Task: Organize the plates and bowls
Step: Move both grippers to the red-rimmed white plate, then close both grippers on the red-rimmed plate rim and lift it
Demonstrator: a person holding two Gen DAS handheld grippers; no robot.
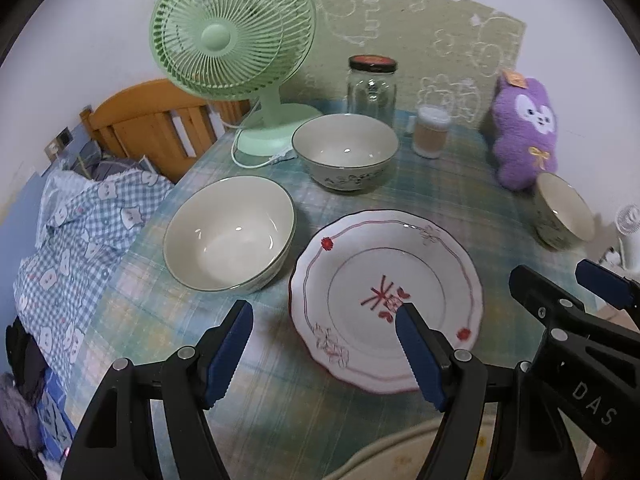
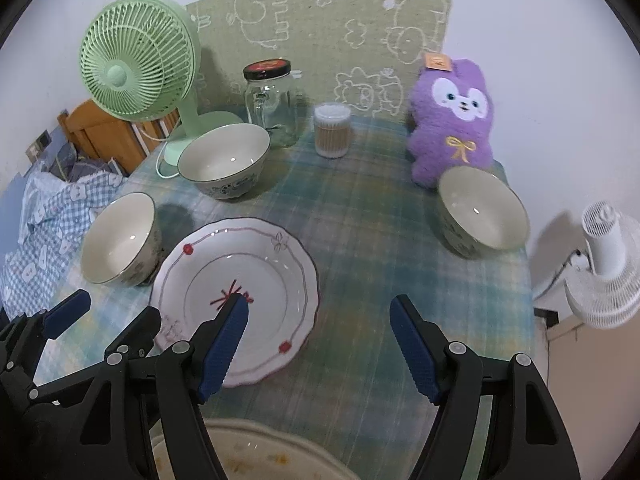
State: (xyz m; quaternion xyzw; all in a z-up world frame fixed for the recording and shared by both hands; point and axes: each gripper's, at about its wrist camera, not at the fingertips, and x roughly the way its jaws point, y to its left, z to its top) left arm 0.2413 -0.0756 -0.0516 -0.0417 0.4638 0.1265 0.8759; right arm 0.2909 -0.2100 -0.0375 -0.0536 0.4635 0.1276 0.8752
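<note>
Opening step: both hand-held grippers, left (image 1: 326, 354) and right (image 2: 320, 354), hover wide and empty over the tabletop (image 2: 360, 240); next, grasp the plate (image 1: 386, 300) rim or a bowl (image 1: 228, 234).

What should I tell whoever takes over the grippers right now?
Left gripper: open, empty, hovering at the near left rim of the red-patterned plate.
Right gripper: open, empty, over bare tablecloth just right of that plate.
Three bowls stand apart: near-left bowl beside the plate, back bowl by the green fan, right bowl in front of the purple plush.
A second, dirty-looking plate lies at the near edge.
Done: nothing stacked. Left: gather the bowls and plates.
</note>
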